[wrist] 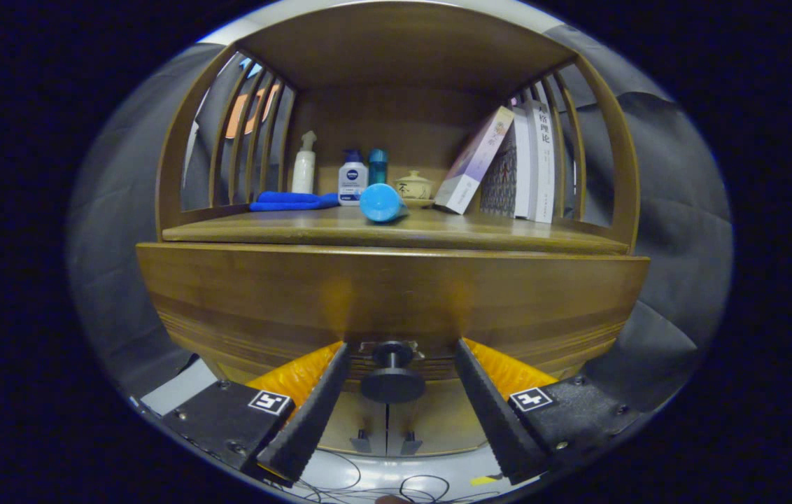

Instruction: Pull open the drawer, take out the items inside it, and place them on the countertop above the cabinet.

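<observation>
Here the hand-held gripper stands spread astride the drawer knob; squeezing squarely on its stem suits either pulling or pushing.

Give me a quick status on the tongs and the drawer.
Tongs open, fingers either side of the drawer knob, not gripping. Drawer looks closed. Blue cylinder lying on the countertop. Nothing blocking the knob.

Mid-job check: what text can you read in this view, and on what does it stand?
"格理论": down the spine of the white book; the character above it is unclear.
White bottle with blue cap: label print too small to read.
Leaning book: cover print blurred.
Lidded cup: mark unreadable.
Tool, open either side of the drawer knob: square coded markers, no words.
</observation>
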